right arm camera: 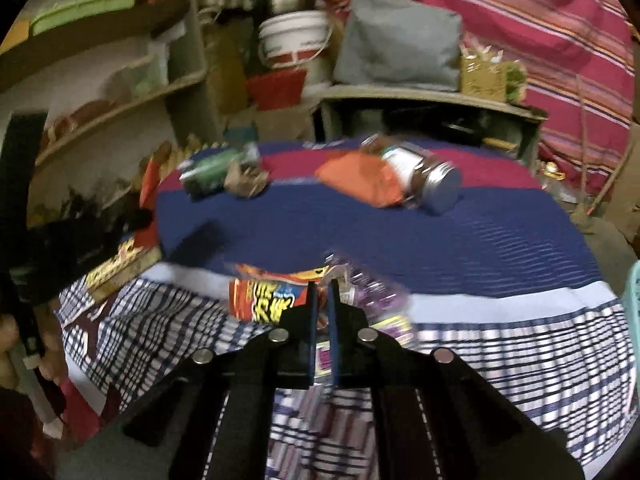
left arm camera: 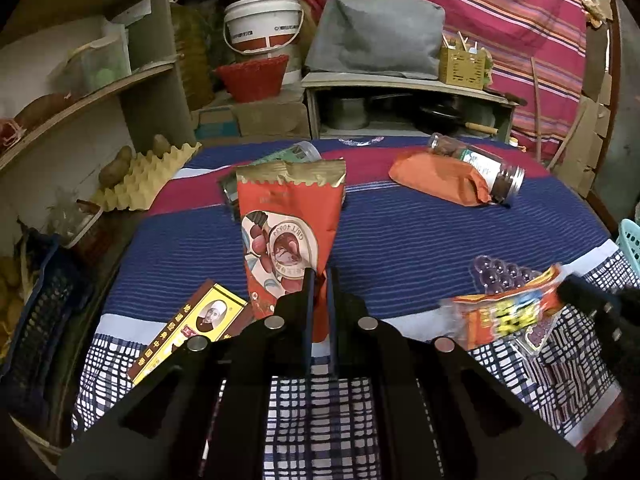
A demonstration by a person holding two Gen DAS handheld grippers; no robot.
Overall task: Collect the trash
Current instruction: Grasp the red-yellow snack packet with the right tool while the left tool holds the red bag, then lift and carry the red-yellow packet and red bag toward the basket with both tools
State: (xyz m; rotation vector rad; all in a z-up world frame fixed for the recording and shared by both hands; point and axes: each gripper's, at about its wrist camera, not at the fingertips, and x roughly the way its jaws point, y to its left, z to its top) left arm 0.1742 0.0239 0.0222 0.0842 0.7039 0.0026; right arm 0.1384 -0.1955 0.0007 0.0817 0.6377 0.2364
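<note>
My left gripper (left arm camera: pixel 319 280) is shut on the lower edge of a tall red snack bag (left arm camera: pixel 290 220) with a gold top, which stands up above the blue striped cloth (left arm camera: pixel 420 240). My right gripper (right arm camera: pixel 323 292) is shut on an orange and yellow snack wrapper (right arm camera: pixel 264 300) with a clear purple blister tray (right arm camera: pixel 376 292) beside it; in the left wrist view the wrapper (left arm camera: pixel 508 312) shows at the right. An orange packet (left arm camera: pixel 440 178) and a jar (left arm camera: pixel 480 164) lie at the far right. A yellow and brown box (left arm camera: pixel 188 328) lies at the near left.
A green packet (left arm camera: pixel 276 158) lies behind the red bag. An egg carton (left arm camera: pixel 148 176) and shelves stand at the left. A white bucket (left arm camera: pixel 262 24), a red basket (left arm camera: pixel 252 76) and a grey bag (left arm camera: pixel 380 28) stand behind the table. A teal basket (left arm camera: pixel 630 240) is at the right edge.
</note>
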